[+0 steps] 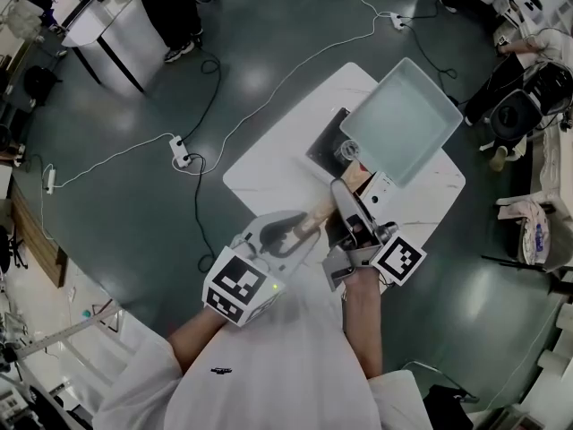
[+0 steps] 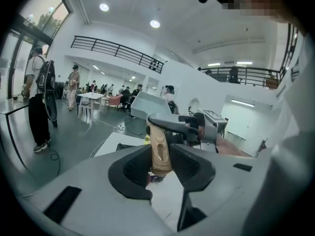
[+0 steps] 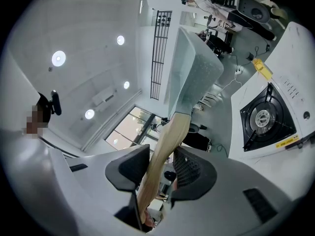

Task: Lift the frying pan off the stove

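A pale square frying pan (image 1: 398, 119) with a wooden handle (image 1: 320, 211) hangs in the air above the black gas stove (image 1: 324, 143), clear of its burner (image 3: 263, 117). My left gripper (image 1: 300, 227) is shut on the handle's free end (image 2: 160, 149), which sits between its black pads. My right gripper (image 1: 345, 195) is shut on the same handle (image 3: 165, 146) further up, closer to the pan (image 3: 194, 68), and appears in the left gripper view as a dark clamp (image 2: 194, 124). The right gripper view is rolled sideways, with the pan seen edge-on.
The stove stands on a white table (image 1: 269, 173). A yellow item (image 3: 261, 68) lies on the table beyond the stove. On the dark floor, a power strip (image 1: 179, 150) and cables run to the left. A round white table (image 1: 98, 25) and people stand further off.
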